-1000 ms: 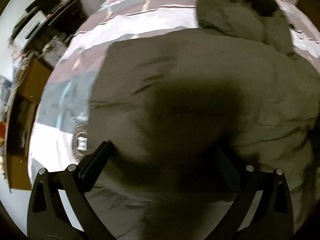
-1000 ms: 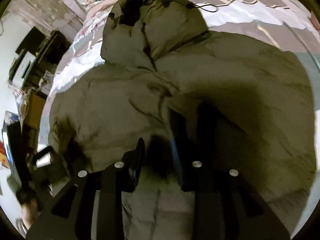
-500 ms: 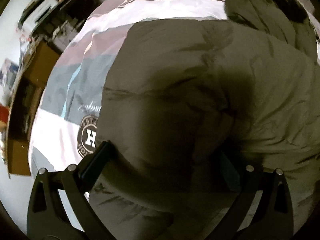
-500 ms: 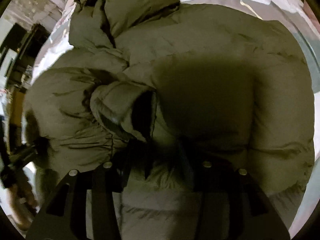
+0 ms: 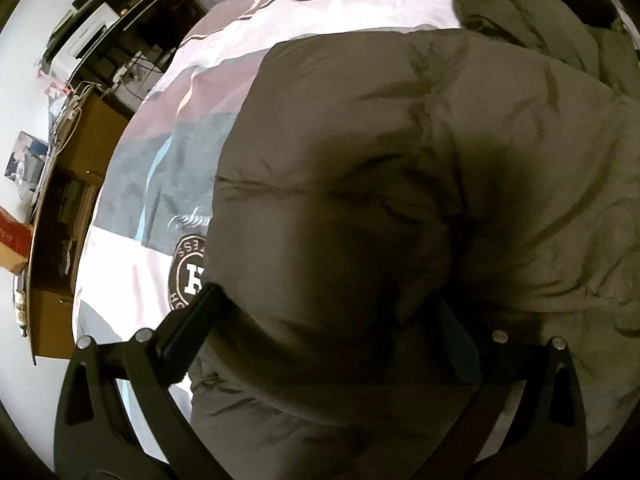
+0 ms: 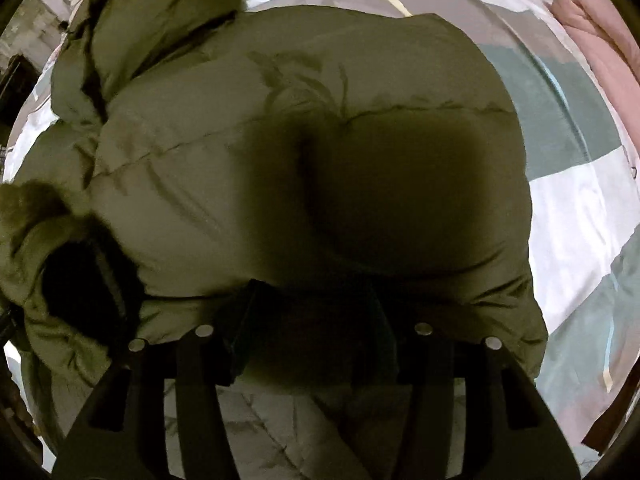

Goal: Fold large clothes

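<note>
Since the earlier frames, the right gripper (image 6: 316, 328) has been tipping down over the jacket (image 6: 280, 160), so the puffy body now fills its view and the sleeve cuff (image 6: 76, 280) has shifted to the lower left; the left gripper (image 5: 324, 320) has barely moved. Nearest the right camera, the jaws are opening at roughly a middle spread, with a padded fold of the olive jacket bulging between them; whether the pads are pressing on it cannot be told, as deep shadow is covering the contact. In the left view, the fingers (image 5: 192, 320) are standing wide apart, with a thick bulge of the jacket (image 5: 400, 200) filling the gap between them; a grip cannot be confirmed. Just beyond the left finger, a round emblem (image 5: 188, 270) on the bedspread (image 5: 168, 148) is showing a block letter, partly covered by the jacket edge, with unreadable ring lettering and script above. Farther out, the hood (image 6: 160, 20) is lying toward the head of the bed, and a wooden desk (image 5: 60, 200) is standing beside it.
</note>
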Motion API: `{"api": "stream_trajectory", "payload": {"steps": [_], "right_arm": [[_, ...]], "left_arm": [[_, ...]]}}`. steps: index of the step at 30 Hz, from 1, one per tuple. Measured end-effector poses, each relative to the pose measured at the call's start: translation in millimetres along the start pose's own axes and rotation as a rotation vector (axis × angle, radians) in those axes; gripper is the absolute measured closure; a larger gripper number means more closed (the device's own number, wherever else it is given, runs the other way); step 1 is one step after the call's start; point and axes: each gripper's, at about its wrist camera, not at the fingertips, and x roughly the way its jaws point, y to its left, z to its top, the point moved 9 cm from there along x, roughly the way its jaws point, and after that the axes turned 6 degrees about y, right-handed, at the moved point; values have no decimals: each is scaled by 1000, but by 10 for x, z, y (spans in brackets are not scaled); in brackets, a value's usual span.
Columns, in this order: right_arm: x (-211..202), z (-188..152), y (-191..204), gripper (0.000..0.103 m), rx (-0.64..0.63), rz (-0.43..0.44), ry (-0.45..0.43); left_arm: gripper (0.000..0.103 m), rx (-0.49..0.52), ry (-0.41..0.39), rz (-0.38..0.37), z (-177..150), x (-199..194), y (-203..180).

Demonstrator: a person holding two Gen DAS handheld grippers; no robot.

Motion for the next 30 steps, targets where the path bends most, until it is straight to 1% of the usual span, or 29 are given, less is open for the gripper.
{"api": "stream_trajectory", "payload": {"steps": [3,6,8,9,10,12,13,14,16,18,19,20,21,22,23,24,25,27,28,30], "right_arm": [[-2,30,-148,51,30,-48,4],[3,41,-143,49,6,-63,2],[-72,29,-122,49,11,-63,-2],[-123,27,-98,49,22,-41,-4],[-203,30,-47,49,35,4,-16],[-375,54,94,49,42,98,-72],[-518,82,235,49,24,169,-129],[-603,99,355,49,1,211,-162],[-753,103,670,49,-81,319,-221],[-773,55,817,49,-145,377,-203],[-679,7,948,49,-168,407,-163],[-601,-45,1093,49,-174,403,-131],[-470,-56,1141,49,-176,379,-93],[-274,-90,1173,49,-183,332,-43],[-158,-50,1192,49,-187,313,-19],[-53,-46,1197,46,-182,307,-3],[-55,-77,1207,45,-172,315,-3],[-110,-25,1168,44,-134,347,12],[-200,17,1136,44,-119,359,9],[-369,-87,1093,42,-114,356,-15]], "left_arm": [[2,-25,6,23,9,33,91],[2,-62,15,-13,7,10,134],[2,-81,5,-28,19,-103,148],[2,-87,-12,-38,32,-176,140],[2,-95,-45,-58,60,-292,127],[2,-98,-117,-98,113,-525,66],[2,-88,-149,-119,132,-628,11],[2,-67,-172,-143,144,-707,-72],[2,-10,-174,-168,132,-741,-260],[2,55,-138,-166,79,-654,-437],[2,92,-105,-162,37,-567,-529],[2,124,-67,-149,-10,-465,-598],[2,139,-42,-136,-43,-399,-635],[2,148,-18,-129,-78,-329,-660],[2,151,3,-132,-99,-269,-671],[2,148,12,-138,-118,-248,-664],[2,140,18,-145,-121,-237,-648],[2,110,17,-163,-100,-265,-586],[2,96,16,-175,-94,-288,-554],[2,71,23,-223,-104,-335,-497]]}}
